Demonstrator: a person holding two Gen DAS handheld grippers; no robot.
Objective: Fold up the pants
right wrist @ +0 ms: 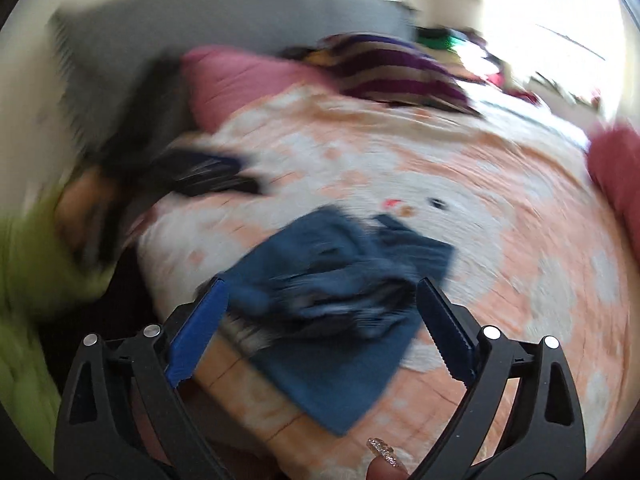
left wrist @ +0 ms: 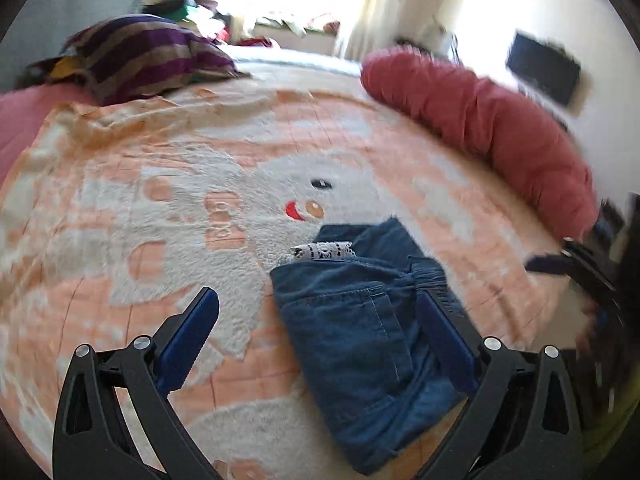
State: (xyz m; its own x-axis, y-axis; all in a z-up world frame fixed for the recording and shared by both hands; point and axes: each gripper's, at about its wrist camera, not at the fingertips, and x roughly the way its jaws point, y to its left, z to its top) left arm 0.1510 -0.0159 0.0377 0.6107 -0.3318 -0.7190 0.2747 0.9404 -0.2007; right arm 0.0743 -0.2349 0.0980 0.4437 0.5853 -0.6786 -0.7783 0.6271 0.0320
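1. Now the pants [left wrist: 360,320] lie folded into a compact blue bundle on the bed's blanket [left wrist: 160,200] – near the edge closest to the cameras, just below the bear face's eye and nose printed on the blanket.
2. A white lace-like strip [left wrist: 322,251] peeks out at the far end of the bundle.
3. Left tongs [left wrist: 318,320] stand wide, nothing clamped; in their view the pants lie between the fingers and partly behind the right one, with no pad pressing on the cloth.
4. Right tongs [right wrist: 322,316] stand wide too – the blurred pants [right wrist: 340,320] show between the blue pads, but neither pad presses them.
5. A red bolster [left wrist: 480,128] runs along the bed's right edge; a striped cushion [left wrist: 148,52] sits at the far left corner.
6. In the right view a green sleeve [right wrist: 28,272] shows at the left, beside the blurred left tongs [right wrist: 200,176].
7. A fingertip with a glittery nail [right wrist: 385,456] shows at the bottom.
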